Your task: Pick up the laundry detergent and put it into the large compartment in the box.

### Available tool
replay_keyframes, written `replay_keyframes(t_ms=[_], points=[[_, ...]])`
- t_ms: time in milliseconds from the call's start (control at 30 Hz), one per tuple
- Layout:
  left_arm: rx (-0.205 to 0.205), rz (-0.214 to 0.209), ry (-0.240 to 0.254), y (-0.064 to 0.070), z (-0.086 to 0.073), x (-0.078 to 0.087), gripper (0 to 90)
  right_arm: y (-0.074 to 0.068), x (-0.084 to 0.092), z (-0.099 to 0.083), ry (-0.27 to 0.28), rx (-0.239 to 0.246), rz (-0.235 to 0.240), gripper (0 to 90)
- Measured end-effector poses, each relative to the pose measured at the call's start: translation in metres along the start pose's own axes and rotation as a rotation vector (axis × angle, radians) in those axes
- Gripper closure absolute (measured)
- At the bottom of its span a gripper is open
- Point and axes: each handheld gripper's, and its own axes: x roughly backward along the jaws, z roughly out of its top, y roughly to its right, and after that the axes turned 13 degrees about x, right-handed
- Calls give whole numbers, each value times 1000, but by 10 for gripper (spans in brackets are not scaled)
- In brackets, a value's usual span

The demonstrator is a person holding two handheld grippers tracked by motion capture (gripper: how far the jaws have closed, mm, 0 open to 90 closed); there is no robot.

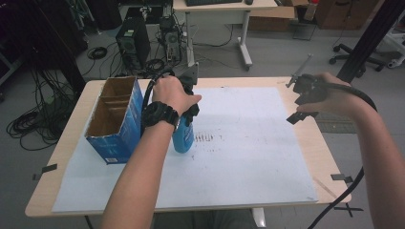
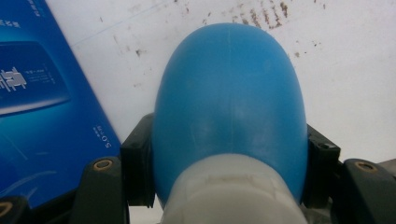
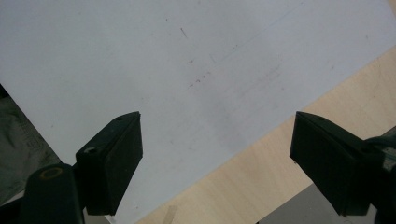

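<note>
White mat [image 1: 248, 143], left fingers [image 2: 322, 163] gripping blue bottle [image 2: 229, 107]

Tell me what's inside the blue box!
The blue box is open on top, with brown cardboard walls and dividers showing inside. Nothing shows in the parts you can see, but its bottom is hidden. The left claw holds a blue bottle beside it.

A light wooden table [image 1: 329, 157] with rounded corners carries a large white sheet [image 1: 253, 157], smudged with dark marks. The floor [image 1: 282, 57] is grey. Beyond the table two computer towers [image 1: 133, 45] stand among tangled black cables [image 1: 28, 124]. A white-legged desk [image 1: 244, 36] sits farther back, and an office chair's wheeled base [image 1: 356, 55] shows at the right.
</note>
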Motion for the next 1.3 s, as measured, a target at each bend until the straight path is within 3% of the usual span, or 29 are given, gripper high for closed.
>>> replay_keyframes(t_ms=[333,833,1300], points=[[-1,10,25,-7,-2,33,374,-1,8,6,-1,3,-4,169],[-8,5,32,-15,-3,66,374,-1,11,12,-5,5,-7,169],[12,-5,47,-25,-4,96,374,3,7,18,-9,10,3,167]])
